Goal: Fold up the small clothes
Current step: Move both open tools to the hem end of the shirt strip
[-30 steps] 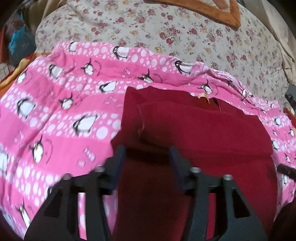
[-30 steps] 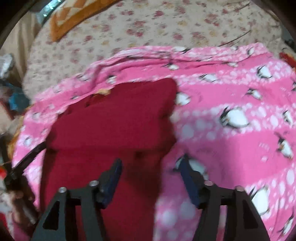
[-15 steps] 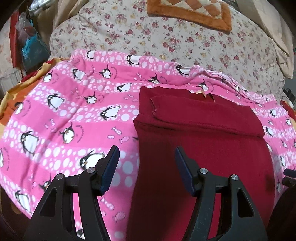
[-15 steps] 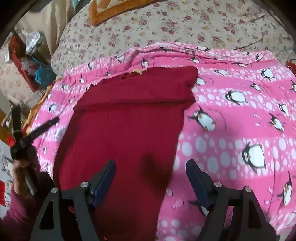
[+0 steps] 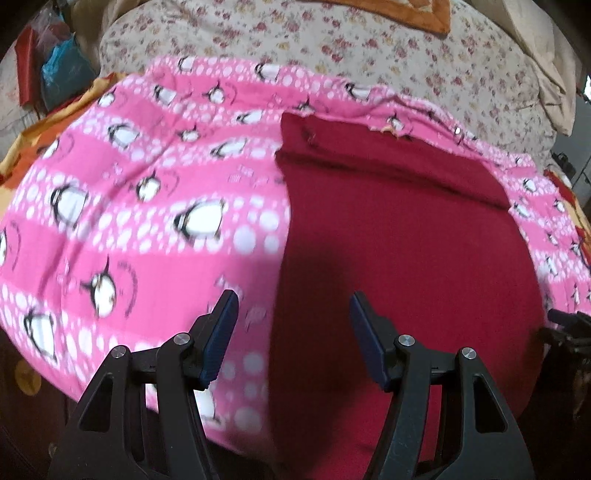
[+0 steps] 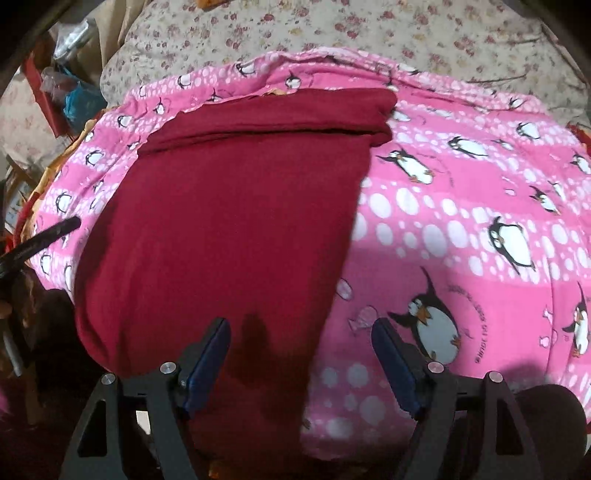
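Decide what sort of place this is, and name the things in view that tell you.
Probably a bedroom at home: a dark red garment lies on a pink penguin-print blanket spread over a floral bedcover, with a pillow at the edge.

Bed [image 5: 369, 55] under a floral cover, pink penguin blanket [image 5: 147, 221] spread flat across it, dark red garment [image 5: 406, 258] lying on the blanket with a folded band at its 12 o'clock edge, orange patterned cloth [image 5: 406, 14] at 12 o'clock on the bed
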{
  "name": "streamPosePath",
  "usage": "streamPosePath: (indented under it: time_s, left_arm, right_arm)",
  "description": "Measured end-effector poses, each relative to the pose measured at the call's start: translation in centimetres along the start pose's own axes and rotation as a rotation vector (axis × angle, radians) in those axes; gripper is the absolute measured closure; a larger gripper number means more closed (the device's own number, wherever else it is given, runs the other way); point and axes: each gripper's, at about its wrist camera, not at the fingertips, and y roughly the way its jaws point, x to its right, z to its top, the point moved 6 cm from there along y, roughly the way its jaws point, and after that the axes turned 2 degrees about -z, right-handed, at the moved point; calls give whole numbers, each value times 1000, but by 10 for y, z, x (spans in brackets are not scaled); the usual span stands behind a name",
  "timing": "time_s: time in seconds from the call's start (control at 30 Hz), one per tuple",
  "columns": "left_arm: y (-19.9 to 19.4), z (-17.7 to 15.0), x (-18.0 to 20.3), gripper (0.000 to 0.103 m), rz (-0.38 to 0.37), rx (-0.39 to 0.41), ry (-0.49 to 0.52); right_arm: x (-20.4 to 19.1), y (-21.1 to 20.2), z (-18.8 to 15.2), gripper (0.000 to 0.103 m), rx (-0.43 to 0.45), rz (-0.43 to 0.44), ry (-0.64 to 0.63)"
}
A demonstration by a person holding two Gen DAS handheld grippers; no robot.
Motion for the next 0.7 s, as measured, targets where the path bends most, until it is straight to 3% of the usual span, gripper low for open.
streamPosePath:
  time_s: [0.2, 0.5, 0.7]
  left_arm:
    - [9, -18, 2, 41, 14, -32, -21]
    - [10, -21, 5, 41, 9, -43, -17]
    - [7, -30, -1, 41, -37, -83, -31]
  right_arm:
    - [6, 9, -8, 22, -23, 59, 82]
    - [1, 11, -9, 22, -29, 37, 64]
    - [-5, 9, -17, 21, -74, 93, 42]
